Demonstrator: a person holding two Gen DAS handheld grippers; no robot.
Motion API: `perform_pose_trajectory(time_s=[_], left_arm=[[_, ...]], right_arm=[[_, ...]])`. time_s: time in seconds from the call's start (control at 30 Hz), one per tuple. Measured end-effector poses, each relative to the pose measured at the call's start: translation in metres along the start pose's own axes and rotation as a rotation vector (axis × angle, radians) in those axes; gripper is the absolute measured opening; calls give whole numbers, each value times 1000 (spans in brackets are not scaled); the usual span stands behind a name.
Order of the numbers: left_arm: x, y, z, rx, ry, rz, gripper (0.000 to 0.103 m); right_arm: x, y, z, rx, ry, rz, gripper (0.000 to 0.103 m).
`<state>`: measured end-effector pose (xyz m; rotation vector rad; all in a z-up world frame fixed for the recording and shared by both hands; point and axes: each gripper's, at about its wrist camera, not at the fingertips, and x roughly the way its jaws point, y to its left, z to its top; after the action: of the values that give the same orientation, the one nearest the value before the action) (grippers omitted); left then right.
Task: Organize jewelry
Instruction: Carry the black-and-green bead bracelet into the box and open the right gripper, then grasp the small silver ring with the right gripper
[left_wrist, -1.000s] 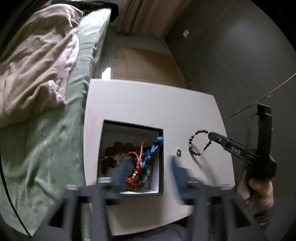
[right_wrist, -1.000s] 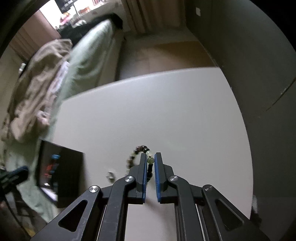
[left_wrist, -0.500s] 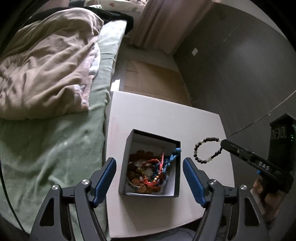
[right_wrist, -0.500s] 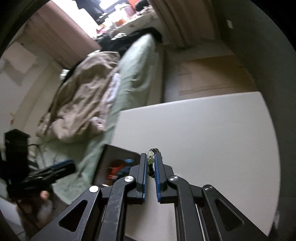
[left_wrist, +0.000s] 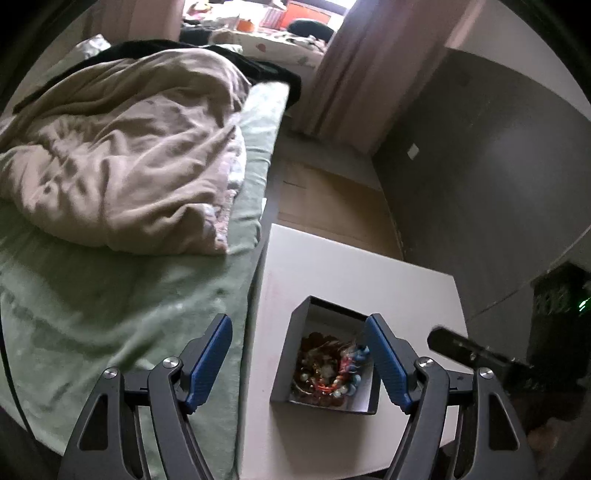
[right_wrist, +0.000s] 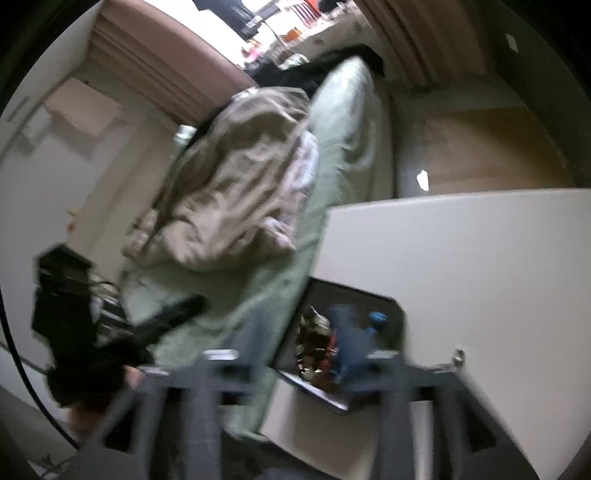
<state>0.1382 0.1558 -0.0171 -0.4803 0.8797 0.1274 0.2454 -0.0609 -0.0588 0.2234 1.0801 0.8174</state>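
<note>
My left gripper (left_wrist: 299, 363) is spread wide above the black square jewelry box (left_wrist: 327, 356); my right gripper's (right_wrist: 291, 363) state I cannot tell through blur.

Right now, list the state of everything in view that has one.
left gripper, open wide, empty
right gripper, blurred, open or shut cannot be told
box, lidless, upright on the table
jewelry, tangled in a pile inside the box
ring, lying loose on the table, outside the box
blanket, crumpled on the bed
</note>
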Motion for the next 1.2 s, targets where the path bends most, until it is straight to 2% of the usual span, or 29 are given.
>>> perform_pose_trajectory(time_s=[0.17, 0.4, 0.53, 0.77, 0.9, 1.0, 1.07, 1.13, 1.2], left_arm=[[-4, -4, -4, 12, -22, -9, 75], [-6, -24, -11, 101, -80, 11, 75], [-2, -34, -15, 135, -55, -26, 75], [3, -47, -21, 179, -62, 18, 75], [14, -46, -27, 192, -9, 21, 75], [24, -40, -32, 189, 40, 33, 77], [29, -32, -32, 143, 70, 18, 81], [30, -26, -32, 126, 78, 27, 86], [29, -25, -32, 129, 75, 37, 91]], right_arm=[[-7, -22, -5, 17, 21, -55, 66], [-18, -39, -14, 13, 30, -118, 66], [-20, -45, -19, -4, 27, -163, 66], [-11, -57, -25, -30, 67, -259, 66], [4, -69, -27, -15, 121, -281, 65], [17, -75, -26, -2, 154, -294, 58], [26, -77, -26, 9, 177, -295, 45], [35, -78, -25, 20, 202, -299, 40], [44, -77, -25, 19, 226, -327, 40]])
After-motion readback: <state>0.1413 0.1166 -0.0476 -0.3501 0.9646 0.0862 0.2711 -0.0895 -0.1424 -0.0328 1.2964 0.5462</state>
